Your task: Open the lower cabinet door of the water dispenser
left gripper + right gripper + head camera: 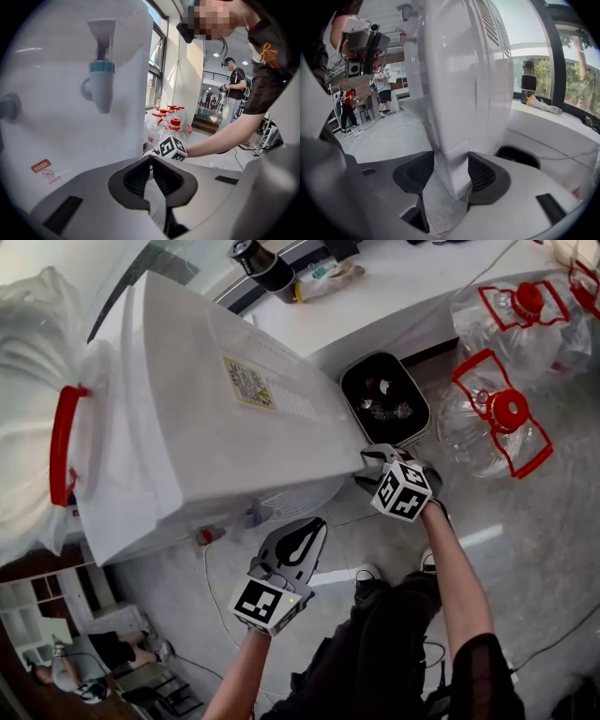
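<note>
Head view: lays right gripper [371, 471] at 3 o'clock against the water dispenser [216, 418] low corner, presumably to catch the door's edge; holds left gripper [314, 529] back at 6 o'clock, spare. Left gripper view: shows jaws nearly together, empty. Right gripper view: straddles the lower cabinet door [449, 164] corner with wide jaws (no squeeze evident). Counts two taps [211, 536], three floor jugs [497, 413].

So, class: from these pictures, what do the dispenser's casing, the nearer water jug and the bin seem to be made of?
Casing: probably moulded plastic, white, smooth, semi-gloss; it carries a soft, even sheen.
Jug: likely clear plastic; see-through, with crinkled, glinting highlights.
Bin: black and fairly glossy at the rim; probably plastic, though the look leaves it open.
</note>
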{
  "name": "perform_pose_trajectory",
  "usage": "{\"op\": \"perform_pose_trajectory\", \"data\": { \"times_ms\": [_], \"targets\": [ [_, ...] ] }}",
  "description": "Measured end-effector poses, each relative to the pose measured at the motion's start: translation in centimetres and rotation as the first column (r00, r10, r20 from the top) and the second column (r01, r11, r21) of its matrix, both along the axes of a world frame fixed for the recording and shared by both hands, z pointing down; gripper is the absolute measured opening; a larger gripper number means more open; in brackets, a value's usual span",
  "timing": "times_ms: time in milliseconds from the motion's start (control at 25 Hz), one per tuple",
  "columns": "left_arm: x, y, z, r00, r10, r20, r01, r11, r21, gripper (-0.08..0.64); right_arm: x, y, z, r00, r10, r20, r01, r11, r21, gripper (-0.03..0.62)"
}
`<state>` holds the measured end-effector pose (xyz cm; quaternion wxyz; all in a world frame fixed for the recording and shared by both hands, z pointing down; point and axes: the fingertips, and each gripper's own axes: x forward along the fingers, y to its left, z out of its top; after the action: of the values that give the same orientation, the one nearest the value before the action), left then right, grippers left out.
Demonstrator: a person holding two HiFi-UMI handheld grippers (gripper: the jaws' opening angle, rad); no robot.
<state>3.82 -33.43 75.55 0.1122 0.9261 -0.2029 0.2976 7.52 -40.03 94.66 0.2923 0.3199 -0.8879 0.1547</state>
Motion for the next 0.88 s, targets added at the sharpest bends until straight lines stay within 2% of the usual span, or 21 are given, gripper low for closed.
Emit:
{"op": "perform_pose_trajectory", "data": {
  "times_ms": [200,360,480,600,760,880],
  "targets": [
    [-0.2,0.9,0.0,1.0,0.025,0.008,-0.025,1.0,-0.007,0.02,-0.2,0.3,0.0,0.999,0.04,-0.024,-0.04,0.999,-0.026,0.219],
    [-0.3,1.6,-0.4,0.999,0.041,0.007,-0.041,0.999,-0.011,0.02,0.0,0.9,-0.3,0.993,0.116,0.016,-0.115,0.992,-0.043,0.164],
    [-0.5,2.1,-0.6,0.998,0.061,0.022,-0.061,0.998,-0.011,0.02,-0.5,1.3,-0.4,0.987,0.163,0.016,-0.161,0.985,-0.056,0.214],
    [-0.3,2.4,-1.1,0.998,0.059,0.012,-0.059,0.998,-0.005,0.02,-0.7,1.5,-0.4,0.98,0.2,-0.002,-0.2,0.977,-0.072,0.215],
    [-0.4,2.5,-1.4,0.998,0.066,0.022,-0.067,0.998,0.015,0.02,-0.7,1.7,-0.5,0.98,0.197,-0.042,-0.199,0.977,-0.071,0.222],
    [-0.5,2.7,-1.7,0.998,0.059,0.019,-0.059,0.998,0.016,0.02,-0.7,1.8,-0.5,0.972,0.233,-0.038,-0.235,0.968,-0.082,0.222]
  ]
}}
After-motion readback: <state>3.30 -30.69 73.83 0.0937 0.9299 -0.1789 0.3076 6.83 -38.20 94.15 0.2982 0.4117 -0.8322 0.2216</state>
